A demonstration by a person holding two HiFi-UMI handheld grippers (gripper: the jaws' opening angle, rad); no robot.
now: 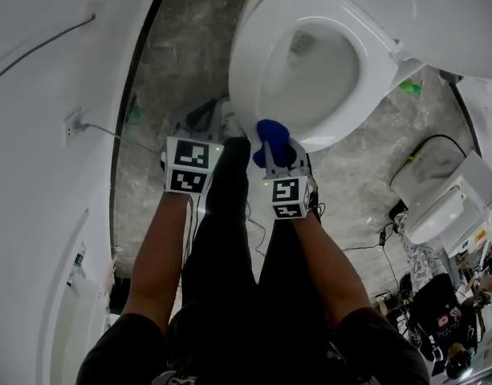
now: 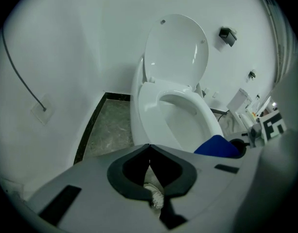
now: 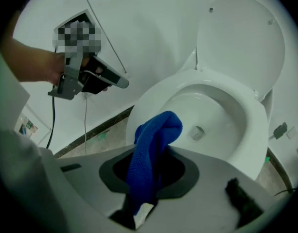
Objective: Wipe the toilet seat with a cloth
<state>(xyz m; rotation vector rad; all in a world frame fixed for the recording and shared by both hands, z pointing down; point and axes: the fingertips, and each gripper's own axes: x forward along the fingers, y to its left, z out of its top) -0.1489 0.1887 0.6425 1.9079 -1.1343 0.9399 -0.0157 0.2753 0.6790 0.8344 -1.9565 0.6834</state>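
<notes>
- Wall point(image 1: 45, 215) borders the floor's point(image 1: 177, 46) left edge; a bare strip of floor runs between it and the toilet.
- Left tool point(image 2: 149, 148): jaws together, empty, over that strip.
- Right tool point(image 3: 152, 152): clamped on the cloth point(image 1: 271, 132), at the seat's point(image 1: 250, 62) front rim; contact unclear.
- Lid point(image 3: 241, 42) stands raised at the far edge.

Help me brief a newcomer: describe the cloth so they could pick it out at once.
Find the white toilet with its lid raised. Near the front of its seat, the right gripper is clamped on a blue cloth. It is the only bright blue thing here, bunched and soft against white porcelain.
</notes>
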